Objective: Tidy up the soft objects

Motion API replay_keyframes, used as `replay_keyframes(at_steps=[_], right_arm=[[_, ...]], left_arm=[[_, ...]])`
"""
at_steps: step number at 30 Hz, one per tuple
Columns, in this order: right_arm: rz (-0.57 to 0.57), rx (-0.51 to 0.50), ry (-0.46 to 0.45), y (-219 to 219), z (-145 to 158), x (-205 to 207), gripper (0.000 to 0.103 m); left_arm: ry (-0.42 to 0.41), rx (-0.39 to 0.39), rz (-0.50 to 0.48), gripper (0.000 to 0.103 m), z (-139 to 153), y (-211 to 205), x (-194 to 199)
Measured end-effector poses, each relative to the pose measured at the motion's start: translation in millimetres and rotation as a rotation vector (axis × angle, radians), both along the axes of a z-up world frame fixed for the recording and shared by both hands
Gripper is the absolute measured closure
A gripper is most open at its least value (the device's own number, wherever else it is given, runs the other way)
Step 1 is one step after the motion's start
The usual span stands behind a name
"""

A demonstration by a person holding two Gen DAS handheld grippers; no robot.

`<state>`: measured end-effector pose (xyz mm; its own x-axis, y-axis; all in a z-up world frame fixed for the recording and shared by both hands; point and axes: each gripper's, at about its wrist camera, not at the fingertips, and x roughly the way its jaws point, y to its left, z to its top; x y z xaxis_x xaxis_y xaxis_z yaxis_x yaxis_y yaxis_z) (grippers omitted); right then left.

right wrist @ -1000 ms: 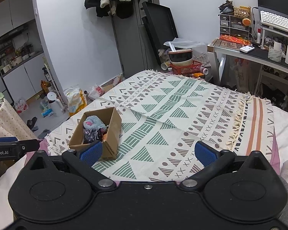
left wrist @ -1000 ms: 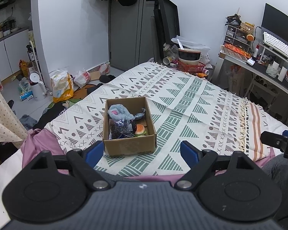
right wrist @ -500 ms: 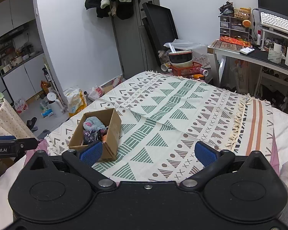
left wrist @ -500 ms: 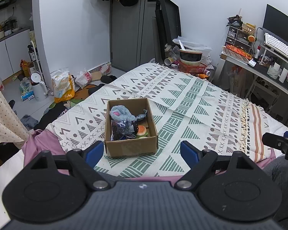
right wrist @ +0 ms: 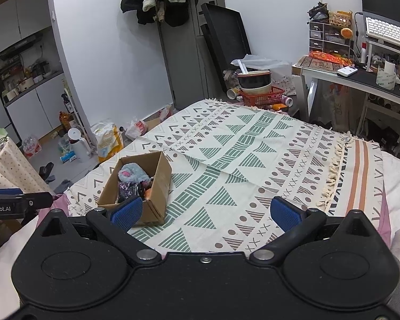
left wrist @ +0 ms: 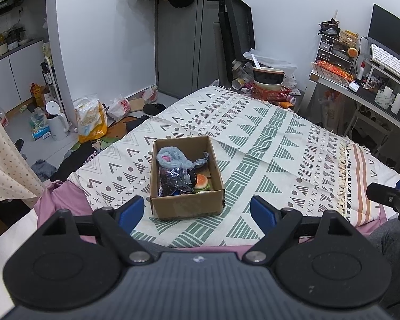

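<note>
Left wrist view: grey fluffy plush toy [left wrist: 170, 157], centre frame in brown cardboard box [left wrist: 186, 208]; probably light, squashy, best pinched mid-body. Fingers [left wrist: 128, 212] of both grippers wide, empty.

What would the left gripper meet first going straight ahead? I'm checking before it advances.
Probably the cardboard box on the patterned blanket: its near wall sits between the left gripper's open jaws. Depth is unclear.

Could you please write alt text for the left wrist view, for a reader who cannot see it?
An open cardboard box on a patterned bedspread holds a grey plush, a dark shiny bag and a toy burger. The open left gripper frames it, holding nothing.
</note>
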<state>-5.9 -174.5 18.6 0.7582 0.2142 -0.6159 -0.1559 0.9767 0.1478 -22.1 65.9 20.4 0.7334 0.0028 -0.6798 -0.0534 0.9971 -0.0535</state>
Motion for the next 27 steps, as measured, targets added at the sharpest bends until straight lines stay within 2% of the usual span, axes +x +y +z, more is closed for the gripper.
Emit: replay_keyframes(at_steps=[27], right_arm=[[0.025,-0.004,0.016,9.1,1.5,17.3,0.0]], left_arm=[[0.01,-0.001,-0.007,0.017,-2.1,-2.9,19.7]])
